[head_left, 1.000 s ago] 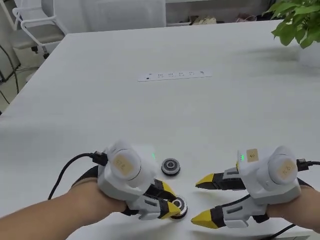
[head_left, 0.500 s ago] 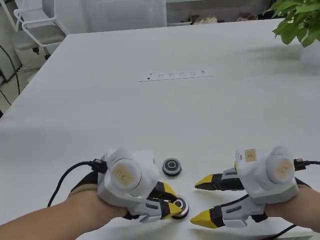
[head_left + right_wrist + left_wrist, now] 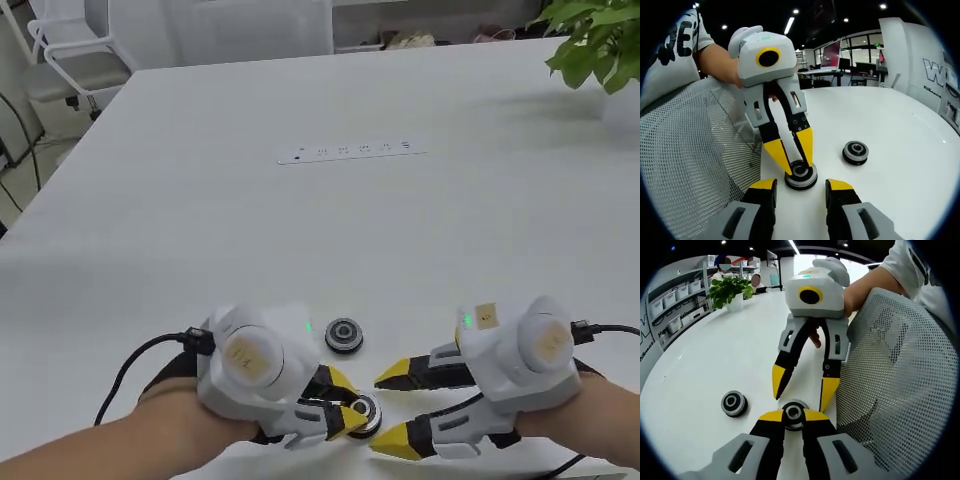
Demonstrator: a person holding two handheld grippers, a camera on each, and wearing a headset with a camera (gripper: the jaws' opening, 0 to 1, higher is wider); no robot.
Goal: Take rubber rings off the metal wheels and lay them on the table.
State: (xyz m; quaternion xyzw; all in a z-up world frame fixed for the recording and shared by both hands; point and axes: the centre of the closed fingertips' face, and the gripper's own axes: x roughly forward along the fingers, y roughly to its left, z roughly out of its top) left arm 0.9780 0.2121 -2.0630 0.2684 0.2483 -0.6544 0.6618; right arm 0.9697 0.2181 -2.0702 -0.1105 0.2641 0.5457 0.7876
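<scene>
Firmly, the left gripper (image 3: 345, 412) clenched a round, rubber-ringed metal wheel (image 3: 801, 175); the right gripper (image 3: 385, 412) gaped beside it. Both gripper views caught a mesh chair back (image 3: 895, 370).

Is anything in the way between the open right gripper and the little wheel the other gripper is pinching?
Nothing visible. The right gripper, jaws open, faces the wheel clamped by the left gripper, with bare table between them. The second wheel lies off to one side, out of that path.
</scene>
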